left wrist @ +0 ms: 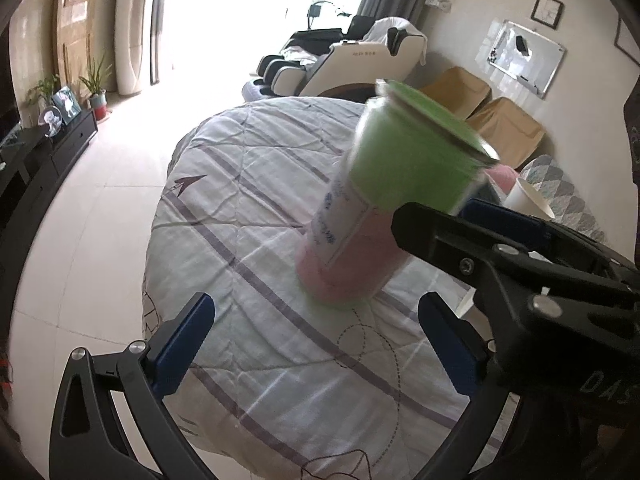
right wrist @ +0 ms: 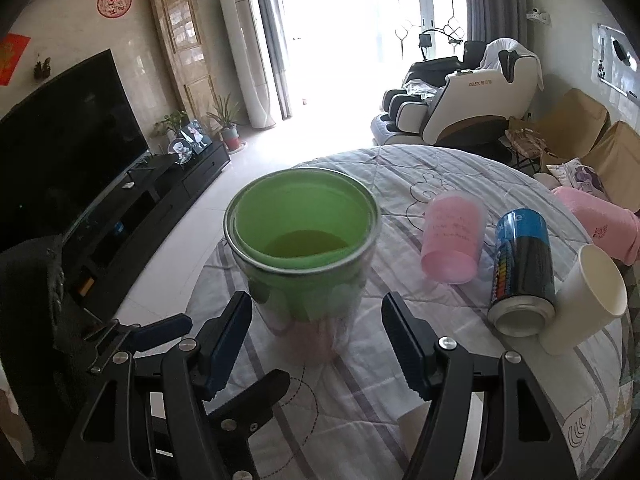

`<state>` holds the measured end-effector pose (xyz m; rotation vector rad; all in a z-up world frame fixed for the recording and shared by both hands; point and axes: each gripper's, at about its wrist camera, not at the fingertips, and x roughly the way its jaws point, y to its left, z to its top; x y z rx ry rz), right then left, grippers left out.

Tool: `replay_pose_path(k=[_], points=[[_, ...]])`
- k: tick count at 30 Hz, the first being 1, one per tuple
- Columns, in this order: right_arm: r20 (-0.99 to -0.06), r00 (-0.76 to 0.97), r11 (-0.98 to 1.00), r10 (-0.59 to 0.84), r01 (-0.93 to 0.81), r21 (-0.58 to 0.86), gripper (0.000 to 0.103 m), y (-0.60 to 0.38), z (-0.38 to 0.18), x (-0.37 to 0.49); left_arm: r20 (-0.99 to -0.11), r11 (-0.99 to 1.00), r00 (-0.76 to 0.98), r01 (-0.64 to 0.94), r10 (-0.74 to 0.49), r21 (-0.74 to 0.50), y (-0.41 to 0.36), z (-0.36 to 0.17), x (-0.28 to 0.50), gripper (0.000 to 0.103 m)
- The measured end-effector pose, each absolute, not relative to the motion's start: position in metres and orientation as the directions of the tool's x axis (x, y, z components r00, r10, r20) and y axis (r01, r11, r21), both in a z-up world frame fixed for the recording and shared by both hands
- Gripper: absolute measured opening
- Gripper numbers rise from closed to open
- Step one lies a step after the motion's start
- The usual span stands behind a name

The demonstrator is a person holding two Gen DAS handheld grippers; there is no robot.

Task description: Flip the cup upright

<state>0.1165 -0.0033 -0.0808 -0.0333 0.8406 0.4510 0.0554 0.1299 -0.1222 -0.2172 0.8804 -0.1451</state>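
A clear cup with a green upper part and pink lower part (right wrist: 304,252) stands upright, mouth up, on the quilted table cover (right wrist: 460,360). My right gripper (right wrist: 316,344) is open, its fingers on either side of the cup's base and apart from it. In the left wrist view the same cup (left wrist: 384,200) looks blurred and tilted, and the right gripper (left wrist: 436,224) reaches to it from the right. My left gripper (left wrist: 312,344) is open and empty, in front of the cup.
A pink cup (right wrist: 452,240) lies on its side to the right. A blue can (right wrist: 524,268) and a white paper cup (right wrist: 584,300) lie beside it. A pink cloth (right wrist: 600,224) lies at the far right edge. The table edge drops to the floor on the left.
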Motion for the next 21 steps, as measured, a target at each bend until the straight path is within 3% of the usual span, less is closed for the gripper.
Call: replay_pose_path(k=[9, 11, 12, 21], points=[[-0.707, 0.601, 0.907, 0.371, -0.399, 0.137, 0.07, -0.015, -0.068, 0.097, -0.725, 0.977, 0.662, 0.051, -0.188, -0.207, 0.111, -0.104, 0.051, 0.103], [-0.701, 0.61, 0.908, 0.369, -0.396, 0.134, 0.075, -0.02, -0.063, 0.091, -0.716, 0.978, 0.673, 0.057, -0.187, -0.202, 0.105, -0.097, 0.047, 0.103], [-0.7, 0.612, 0.909, 0.367, -0.394, 0.132, 0.08, -0.021, -0.061, 0.089, -0.708, 0.979, 0.682, 0.062, -0.183, -0.194, 0.101, -0.092, 0.044, 0.103], [-0.648, 0.676, 0.918, 0.353, -0.385, 0.099, 0.083, -0.071, -0.021, 0.054, -0.601, 0.997, 0.795, 0.048, -0.078, -0.067, 0.058, -0.036, 0.005, 0.103]])
